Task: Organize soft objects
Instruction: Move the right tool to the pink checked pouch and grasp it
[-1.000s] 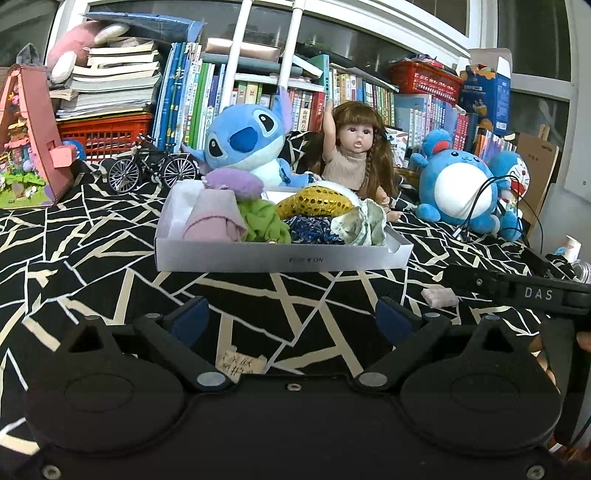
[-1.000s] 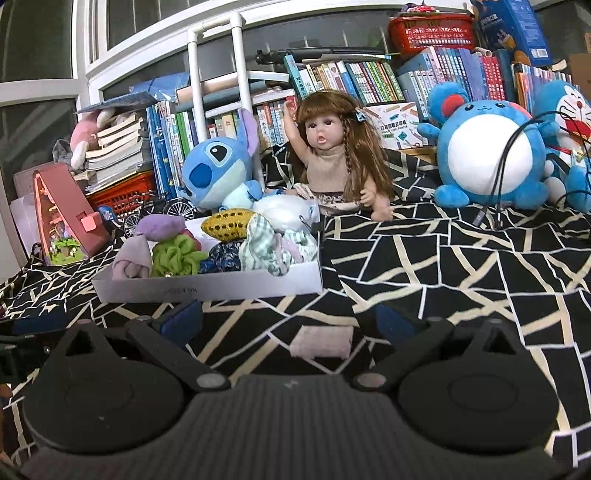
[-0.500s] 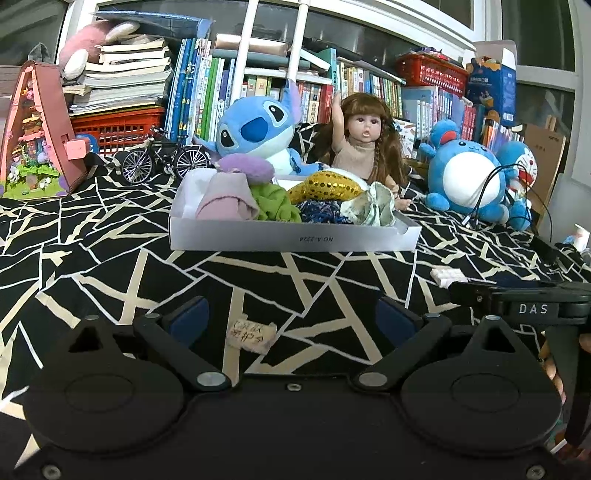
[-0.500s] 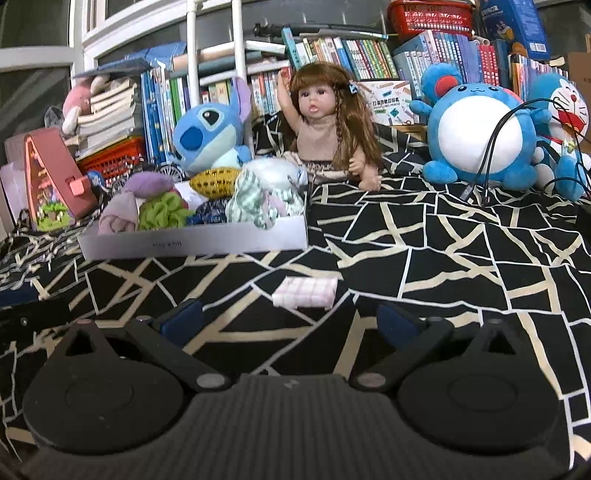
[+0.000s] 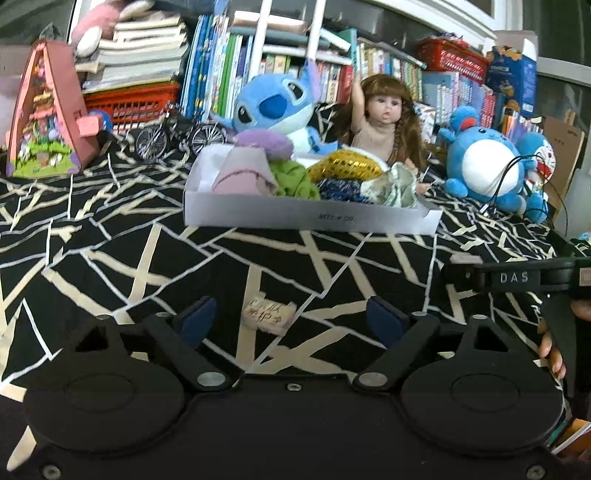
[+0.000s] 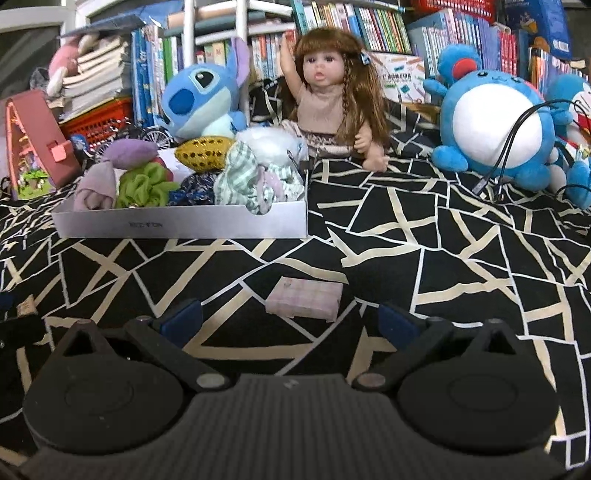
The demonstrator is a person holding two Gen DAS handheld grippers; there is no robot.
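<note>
Both hand-held grippers hover low over a surface draped in a black cloth (image 6: 461,236) with cream lines. Whether a table or a bed lies under it cannot be told.

The left hand-held gripper (image 5: 288,317) stands wide, its jaws having just been closing. A small cream soft piece with dark markings (image 5: 269,313) lies on the cloth between the blue pads (image 5: 195,320), touched by neither.

The right hand-held gripper (image 6: 290,319) is also wide, nothing gripped. A pink checked soft square (image 6: 303,297) lies flat on the cloth just ahead of its fingertips, between their lines and clear of both.

Further back sits a shallow white box (image 6: 177,224) filled with soft things: a mauve cloth (image 6: 96,184), a green scrunchie (image 6: 146,186), a gold sequinned piece (image 6: 205,151), a dark blue one (image 6: 194,192) and a pale striped one (image 6: 247,177).

Behind the box, along the far edge, sit a blue plush (image 6: 201,99), a long-haired doll (image 6: 328,107) and a round blue-and-white plush (image 6: 495,122), backed by shelves of books (image 6: 369,33). A pink toy house (image 5: 44,110) and a small model bicycle (image 5: 177,133) stand toward the far left corner.

In the left view the right gripper's black body (image 5: 517,277) shows at the right edge, with fingers (image 5: 552,354) of the person's hand on its handle.
</note>
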